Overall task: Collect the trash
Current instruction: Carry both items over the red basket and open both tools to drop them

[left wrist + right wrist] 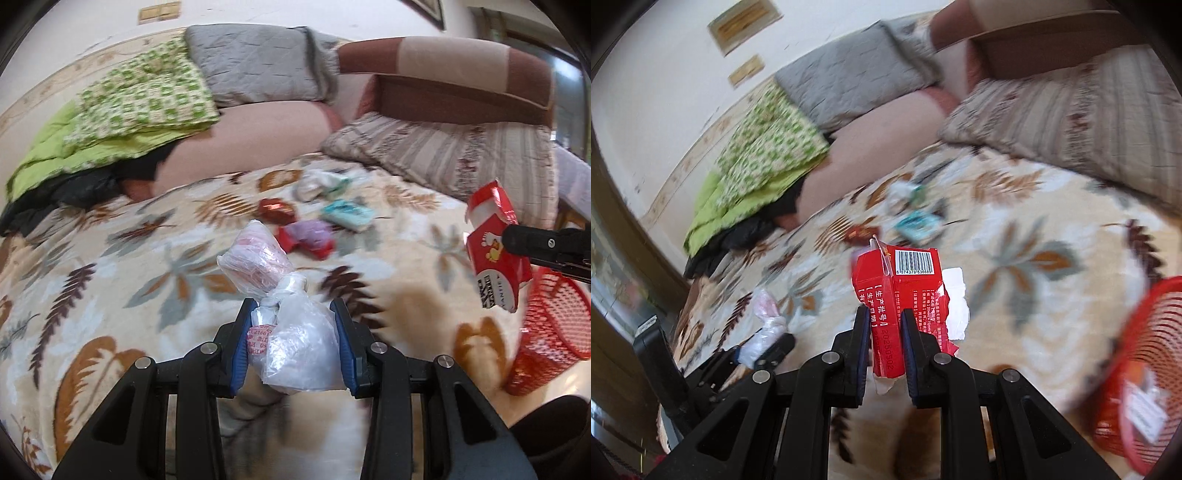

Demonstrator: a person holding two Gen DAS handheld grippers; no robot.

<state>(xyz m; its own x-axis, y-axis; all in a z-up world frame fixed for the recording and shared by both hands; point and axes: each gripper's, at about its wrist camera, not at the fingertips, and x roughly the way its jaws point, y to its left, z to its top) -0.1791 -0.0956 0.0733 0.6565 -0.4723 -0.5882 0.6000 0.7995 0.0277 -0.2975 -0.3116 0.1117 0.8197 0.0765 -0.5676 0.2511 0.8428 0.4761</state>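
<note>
knotted bag [291,332] clamped; red carton [905,295] clamped.

Left wrist view: rides low over the leaf-print blanket [110,266], looking along its own fingers toward the sofa [266,125] and pillows.
Right wrist view: close above the same blanket [1015,236], tilted, facing the same way.
Shared: both take in the red basket [546,325] [1145,369], the green quilt [122,110] [757,166], and each other's gripper.
</note>
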